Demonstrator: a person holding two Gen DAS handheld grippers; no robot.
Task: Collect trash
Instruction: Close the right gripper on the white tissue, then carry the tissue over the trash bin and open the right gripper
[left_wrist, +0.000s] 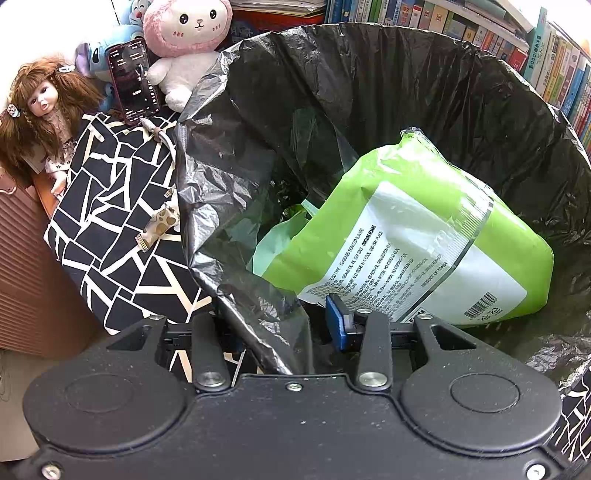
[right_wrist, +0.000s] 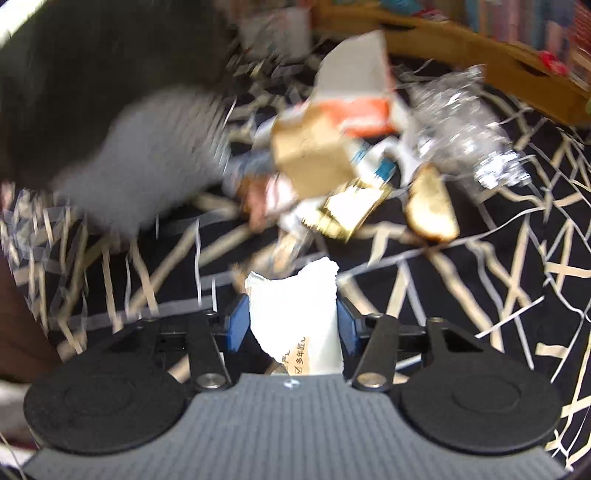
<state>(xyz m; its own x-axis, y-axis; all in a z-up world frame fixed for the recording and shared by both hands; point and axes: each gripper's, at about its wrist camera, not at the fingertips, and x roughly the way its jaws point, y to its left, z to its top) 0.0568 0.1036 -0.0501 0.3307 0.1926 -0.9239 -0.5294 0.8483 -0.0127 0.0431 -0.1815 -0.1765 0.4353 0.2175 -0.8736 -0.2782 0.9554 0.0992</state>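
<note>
A black trash bag (left_wrist: 369, 92) stands open in the left wrist view, with a green and white seaweed packet (left_wrist: 424, 251) lying inside. My left gripper (left_wrist: 284, 326) is shut on the bag's near rim; one blue pad (left_wrist: 337, 325) shows and the other is hidden behind the plastic fold. In the blurred right wrist view, my right gripper (right_wrist: 291, 326) is shut on a torn white paper wrapper (right_wrist: 295, 302). Beyond it on the black and cream cloth (right_wrist: 480, 295) lies a trash pile: a brown cardboard box (right_wrist: 310, 155), crumpled clear plastic (right_wrist: 461, 129), a gold wrapper (right_wrist: 347, 210) and a tan scrap (right_wrist: 432, 206).
Left of the bag are a doll (left_wrist: 40, 107), a phone (left_wrist: 133, 81) and a pink plush toy (left_wrist: 184, 40) on the patterned cloth (left_wrist: 110, 221). Bookshelves (left_wrist: 554, 59) stand behind. A wooden edge (right_wrist: 480, 55) borders the pile, and a blurred grey shape (right_wrist: 147, 158) lies at its left.
</note>
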